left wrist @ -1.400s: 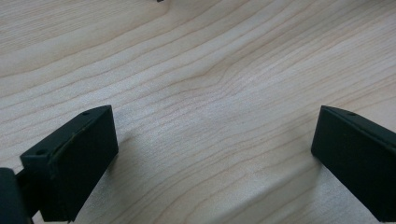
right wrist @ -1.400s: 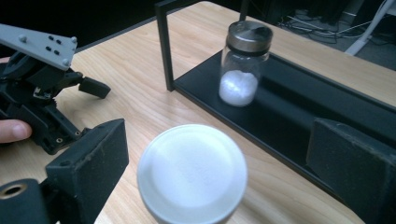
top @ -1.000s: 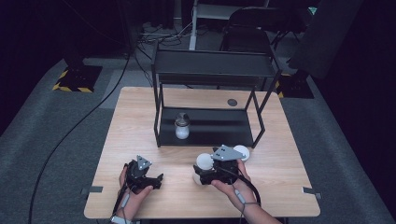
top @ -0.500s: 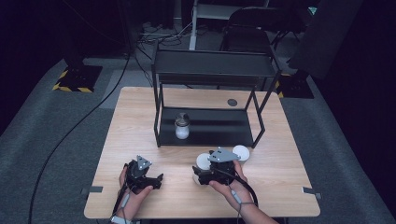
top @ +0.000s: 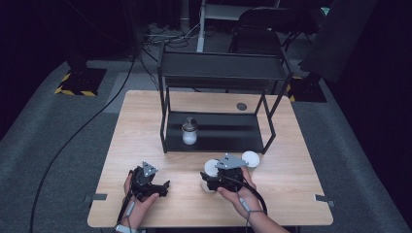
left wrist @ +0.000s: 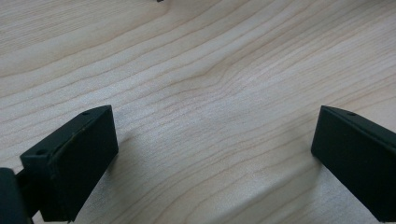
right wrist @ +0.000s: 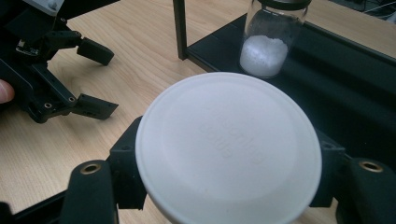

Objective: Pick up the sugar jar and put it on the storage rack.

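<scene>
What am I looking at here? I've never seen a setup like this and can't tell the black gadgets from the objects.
A person sits at a wooden table and holds a hand-operated two-jaw gripper in each hand. The high view looks down from above. The other two pictures come from cameras riding on the grippers. The left gripper rests with its jaws wide open over bare wood. The right gripper is shut on a white container with a round white lid; its jaws have just closed onto it. Two more white round containers sit beside it. A black metal shelf rack stands behind, with a glass jar of white powder on its lower shelf.
</scene>
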